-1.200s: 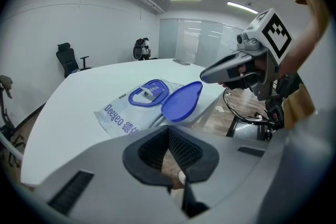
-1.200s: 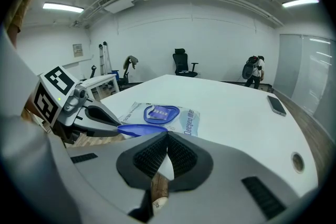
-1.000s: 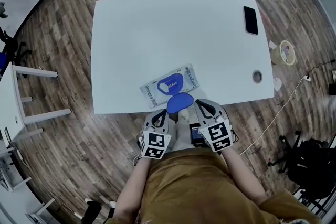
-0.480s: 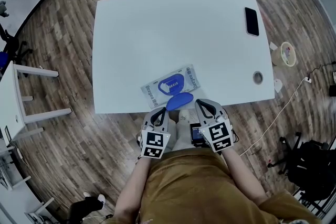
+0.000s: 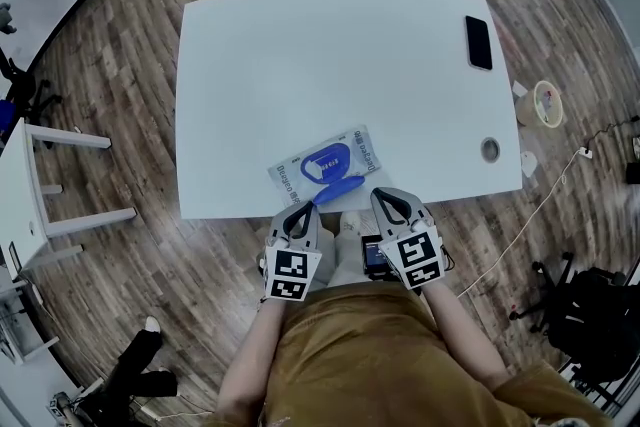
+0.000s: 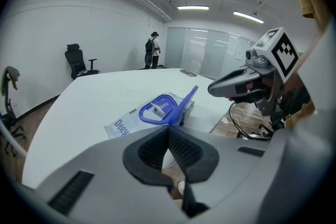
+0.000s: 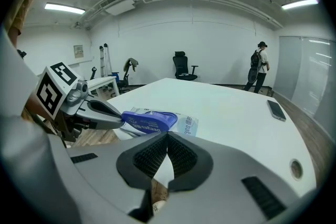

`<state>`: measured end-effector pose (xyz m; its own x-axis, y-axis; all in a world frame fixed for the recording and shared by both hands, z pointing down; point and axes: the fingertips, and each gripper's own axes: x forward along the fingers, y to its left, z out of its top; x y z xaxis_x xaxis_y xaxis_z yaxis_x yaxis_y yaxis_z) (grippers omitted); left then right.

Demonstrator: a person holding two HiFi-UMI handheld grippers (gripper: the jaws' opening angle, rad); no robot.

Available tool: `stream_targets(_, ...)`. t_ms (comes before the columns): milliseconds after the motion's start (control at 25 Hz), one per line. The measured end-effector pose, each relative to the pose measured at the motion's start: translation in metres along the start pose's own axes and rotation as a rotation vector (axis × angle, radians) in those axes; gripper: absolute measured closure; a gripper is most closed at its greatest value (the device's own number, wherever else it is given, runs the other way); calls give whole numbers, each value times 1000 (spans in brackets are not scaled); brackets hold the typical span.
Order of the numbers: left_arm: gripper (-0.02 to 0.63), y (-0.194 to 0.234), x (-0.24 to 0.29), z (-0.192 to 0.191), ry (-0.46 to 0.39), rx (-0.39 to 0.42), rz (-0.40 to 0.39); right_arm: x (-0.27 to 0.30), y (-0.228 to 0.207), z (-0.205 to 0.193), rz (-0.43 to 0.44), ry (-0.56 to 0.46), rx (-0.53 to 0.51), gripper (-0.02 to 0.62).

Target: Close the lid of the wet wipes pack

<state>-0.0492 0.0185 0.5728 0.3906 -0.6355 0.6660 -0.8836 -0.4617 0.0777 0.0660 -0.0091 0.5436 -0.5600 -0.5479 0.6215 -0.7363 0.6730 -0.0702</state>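
White tabletop (image 5: 300,55), wood floor around it. I see the pack (image 5: 360,153) lying flat by the near edge, its blue lid (image 5: 336,190) hinged up at a tilt. Left gripper (image 5: 299,212) is clenched and empty, tip against the lid's edge as far as I can tell. Right gripper (image 5: 386,202) is also clenched and empty, just off the tabletop edge. Phone (image 5: 478,40) sits far right.

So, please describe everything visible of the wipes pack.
The pack is a flat, soft-looking pale pouch with blue print and a blue oval plastic frame on top. Its lid stands half raised, hinged on the side toward the person. The pack lies at the table's near edge. The left gripper's tip seems to touch the lid.
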Motion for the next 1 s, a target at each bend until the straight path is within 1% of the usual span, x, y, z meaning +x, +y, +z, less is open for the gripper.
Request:
stream_targets(240, 601, 6, 2, 6, -7, -2, 12, 4, -1, 5, 9, -2, -10, 588)
stream_targets(1000, 601, 32, 16, 15, -7, -16, 5, 32, 2, 19, 24, 15, -6, 588)
